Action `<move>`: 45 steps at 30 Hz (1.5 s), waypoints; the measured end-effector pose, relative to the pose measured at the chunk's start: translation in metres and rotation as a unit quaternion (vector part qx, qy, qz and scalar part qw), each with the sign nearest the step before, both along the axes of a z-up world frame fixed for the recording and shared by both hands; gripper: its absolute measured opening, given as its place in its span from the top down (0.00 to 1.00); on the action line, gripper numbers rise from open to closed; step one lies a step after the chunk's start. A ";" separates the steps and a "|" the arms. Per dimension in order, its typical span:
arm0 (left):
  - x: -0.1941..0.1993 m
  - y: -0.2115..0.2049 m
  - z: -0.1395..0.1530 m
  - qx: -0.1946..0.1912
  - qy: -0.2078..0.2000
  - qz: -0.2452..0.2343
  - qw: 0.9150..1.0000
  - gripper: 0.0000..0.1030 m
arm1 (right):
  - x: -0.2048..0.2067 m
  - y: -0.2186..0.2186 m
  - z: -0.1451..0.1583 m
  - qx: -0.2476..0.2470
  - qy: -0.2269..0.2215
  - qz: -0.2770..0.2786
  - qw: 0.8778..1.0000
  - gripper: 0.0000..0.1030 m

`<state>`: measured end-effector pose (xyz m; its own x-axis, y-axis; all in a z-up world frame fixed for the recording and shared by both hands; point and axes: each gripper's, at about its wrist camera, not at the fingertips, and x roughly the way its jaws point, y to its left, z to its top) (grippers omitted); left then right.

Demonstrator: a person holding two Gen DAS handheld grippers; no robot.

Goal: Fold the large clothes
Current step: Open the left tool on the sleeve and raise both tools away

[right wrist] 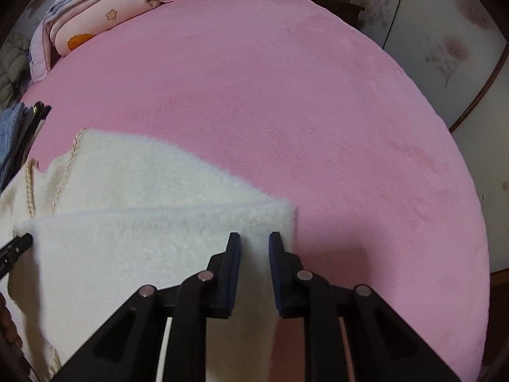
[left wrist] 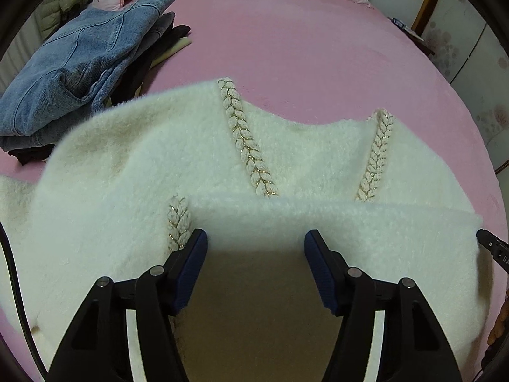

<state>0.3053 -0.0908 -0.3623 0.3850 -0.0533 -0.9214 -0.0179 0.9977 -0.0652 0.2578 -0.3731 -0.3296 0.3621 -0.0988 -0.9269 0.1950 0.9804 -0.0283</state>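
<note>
A fluffy white garment [left wrist: 159, 146] with braided gold-and-cream trim [left wrist: 245, 137] lies on the pink bed; it also shows in the right wrist view [right wrist: 127, 197]. Its near part is folded over, with the fold edge running across in front of both grippers. My left gripper [left wrist: 256, 238] is open, its jaws wide apart over the folded layer, holding nothing. My right gripper [right wrist: 254, 242] has its jaws partly closed with the right end of the folded layer between them; the pads do not visibly pinch it. The tip of the right gripper [left wrist: 491, 245] shows at the left view's right edge.
The pink bed [right wrist: 286, 95] stretches ahead. A stack of folded clothes topped with blue denim [left wrist: 79, 60] sits at the left. Pink pillows and a quilt [right wrist: 95, 16] lie at the head. A wooden nightstand [right wrist: 331, 0] and wardrobe doors [right wrist: 445, 47] stand at the right.
</note>
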 end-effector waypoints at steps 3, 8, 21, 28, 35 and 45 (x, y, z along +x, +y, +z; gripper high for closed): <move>-0.004 -0.003 0.011 -0.004 0.013 0.000 1.000 0.37 | -0.004 0.008 0.006 -0.009 0.010 0.002 1.000 0.81; -0.020 -0.015 0.051 -0.002 -0.002 -0.004 1.000 0.17 | -0.013 0.000 0.033 0.068 0.015 -0.023 0.997 0.81; -0.088 -0.044 0.165 -0.047 -0.023 -0.006 0.999 0.01 | -0.071 0.009 0.139 0.107 0.009 0.022 0.994 0.76; -0.152 -0.045 0.241 -0.057 -0.049 0.013 0.997 0.01 | -0.112 0.026 0.210 0.125 -0.018 0.077 0.989 0.69; -0.213 -0.035 0.297 -0.048 -0.067 0.015 0.996 0.01 | -0.154 0.045 0.265 0.146 -0.051 0.131 0.979 0.68; -0.286 0.036 0.345 0.005 -0.094 0.090 0.992 0.01 | -0.185 0.113 0.293 0.209 -0.050 0.214 0.953 0.68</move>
<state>0.0195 -0.0552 -0.0176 0.5520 0.0410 -0.8328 -0.1836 0.9803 -0.0735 0.0725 -0.2597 -0.0370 0.3741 0.4481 -0.8119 -0.2443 0.8922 0.3799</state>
